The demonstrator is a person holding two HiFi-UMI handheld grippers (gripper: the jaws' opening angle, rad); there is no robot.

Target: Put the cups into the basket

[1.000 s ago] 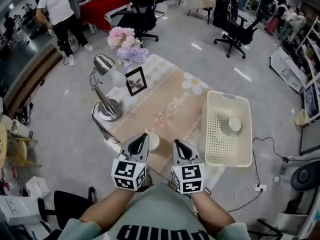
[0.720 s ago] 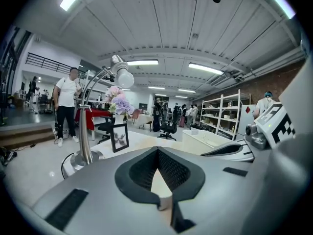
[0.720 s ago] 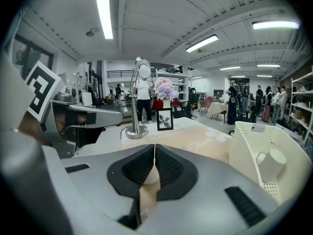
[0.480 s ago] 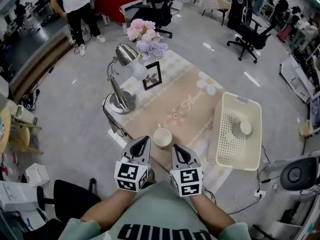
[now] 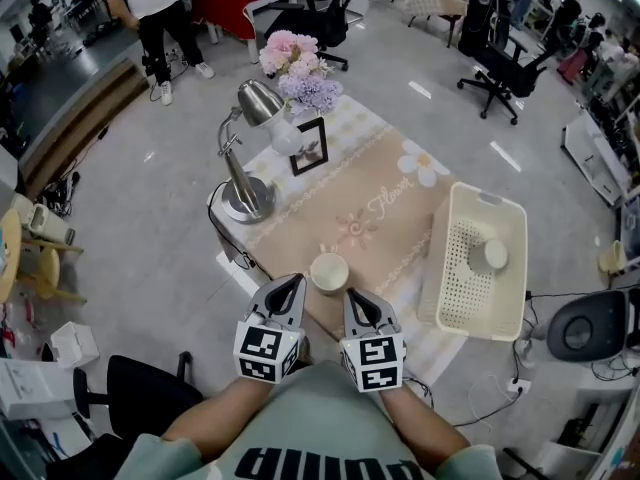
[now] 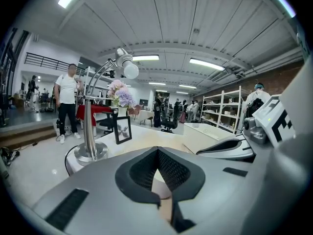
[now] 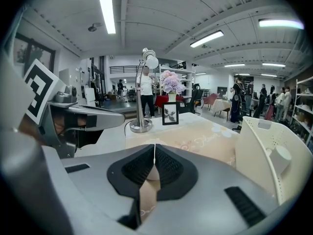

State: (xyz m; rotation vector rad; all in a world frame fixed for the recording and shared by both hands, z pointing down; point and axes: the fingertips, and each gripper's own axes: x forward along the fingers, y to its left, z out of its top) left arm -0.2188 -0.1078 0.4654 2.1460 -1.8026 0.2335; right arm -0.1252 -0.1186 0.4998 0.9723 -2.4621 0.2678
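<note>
A cream cup (image 5: 328, 271) stands on the beige flowered table runner near the table's front edge. It sits just ahead of both grippers and between their tips. My left gripper (image 5: 292, 283) is shut and empty, its tip just left of the cup. My right gripper (image 5: 353, 296) is shut too, slightly behind and right of the cup. In each gripper view the cup (image 6: 159, 182) (image 7: 152, 173) shows only through the gap under the closed jaws. The cream perforated basket (image 5: 452, 208) lies at the right with a second cup (image 5: 488, 256) inside it.
A chrome desk lamp (image 5: 247, 193), a black picture frame (image 5: 308, 146) and a vase of pink and purple flowers (image 5: 300, 68) stand at the table's far left. The lamp's cable hangs off the left edge. Office chairs and a person stand on the floor beyond.
The head view has shifted, so the table sits further right and lower. The cup now shows clear of the left gripper's tip. Both grippers stay shut, side by side.
</note>
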